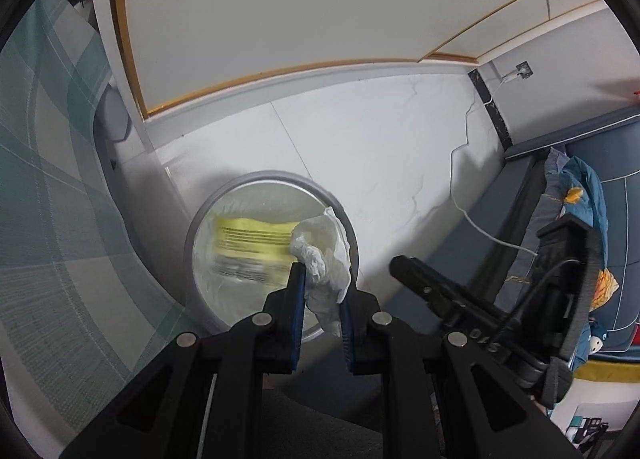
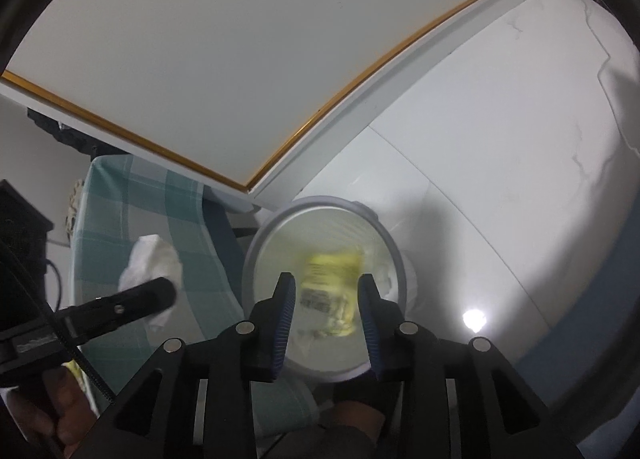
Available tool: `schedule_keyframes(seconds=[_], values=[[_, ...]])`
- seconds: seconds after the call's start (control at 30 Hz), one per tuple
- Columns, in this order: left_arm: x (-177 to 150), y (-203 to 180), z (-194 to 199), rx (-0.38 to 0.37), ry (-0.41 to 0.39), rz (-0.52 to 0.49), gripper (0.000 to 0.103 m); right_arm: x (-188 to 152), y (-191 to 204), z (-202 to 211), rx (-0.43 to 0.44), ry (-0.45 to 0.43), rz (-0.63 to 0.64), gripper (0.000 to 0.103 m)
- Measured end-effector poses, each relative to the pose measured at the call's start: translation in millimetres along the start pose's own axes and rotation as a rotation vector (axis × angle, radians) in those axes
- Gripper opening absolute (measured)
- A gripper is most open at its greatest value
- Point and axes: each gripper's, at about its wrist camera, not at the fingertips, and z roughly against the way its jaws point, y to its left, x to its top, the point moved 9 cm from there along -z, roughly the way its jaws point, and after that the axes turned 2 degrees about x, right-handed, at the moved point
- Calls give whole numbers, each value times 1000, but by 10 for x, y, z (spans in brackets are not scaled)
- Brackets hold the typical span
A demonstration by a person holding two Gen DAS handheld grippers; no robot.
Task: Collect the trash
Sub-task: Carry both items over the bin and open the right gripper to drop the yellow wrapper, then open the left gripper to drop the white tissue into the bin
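A round grey trash bin (image 1: 276,176) with a clear liner stands on the white floor. A yellow printed wrapper (image 1: 250,237) lies blurred inside it. My left gripper (image 1: 322,283) is shut on a crumpled white tissue (image 1: 324,259) and holds it over the bin's right rim. My right gripper (image 2: 328,291) is open and empty, right above the bin (image 2: 384,231), with the yellow wrapper (image 2: 332,279) blurred between its fingers. The right gripper's body shows in the left wrist view (image 1: 436,291). The left gripper and its tissue (image 2: 150,263) show at the left of the right wrist view.
A green checked cloth (image 1: 52,199) hangs left of the bin. A white cabinet with a gold edge (image 1: 280,19) stands behind it. A dark blue sofa with a colourful bundle (image 1: 580,195) is on the right. A white cable (image 1: 460,163) runs across the floor.
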Motion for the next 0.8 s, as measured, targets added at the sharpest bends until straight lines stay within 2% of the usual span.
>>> schedule_keyframes(seconds=[0.1, 0.27, 0.43, 0.67, 0.8], values=[[-23, -15, -39, 8, 14, -4, 11, 2, -33, 94, 4, -18, -6, 34], [-68, -38, -141, 16, 66, -10, 12, 8, -47, 236, -1, -67, -14, 54], [-85, -90, -197, 47, 86, -52, 13, 22, -72, 334, 7, -90, -33, 55], [-77, 34, -286, 117, 120, -28, 14, 39, -54, 377, 5, -96, -40, 61], [-100, 44, -288, 137, 134, -27, 28, 32, -41, 412, 14, -82, -49, 61]])
